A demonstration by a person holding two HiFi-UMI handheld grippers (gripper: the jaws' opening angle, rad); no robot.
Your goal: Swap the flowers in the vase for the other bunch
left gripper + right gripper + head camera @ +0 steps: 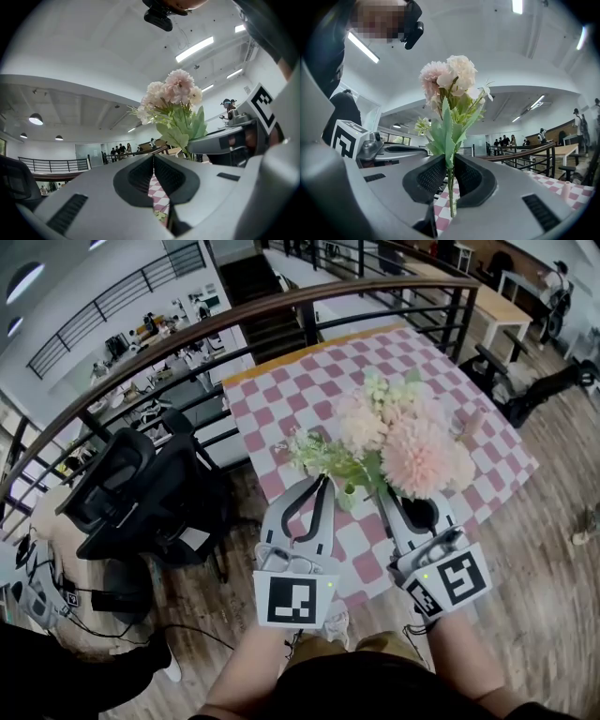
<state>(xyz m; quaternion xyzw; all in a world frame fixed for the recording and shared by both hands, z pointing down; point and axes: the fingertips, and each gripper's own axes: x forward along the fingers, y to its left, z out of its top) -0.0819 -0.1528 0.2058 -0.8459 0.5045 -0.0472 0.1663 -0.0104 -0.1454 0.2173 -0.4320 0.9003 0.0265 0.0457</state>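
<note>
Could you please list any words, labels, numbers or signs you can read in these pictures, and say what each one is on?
No text can be read in any view.
The left cube and the right cube carry only black-and-white square marker patterns, with no letters or numbers.

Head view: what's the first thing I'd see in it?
The big bunch of pink flowers in the middle, showing against the pink-and-white checked table. The right gripper has its fingers shut on the green stem, and the left gripper beside it is shut on nothing.
</note>
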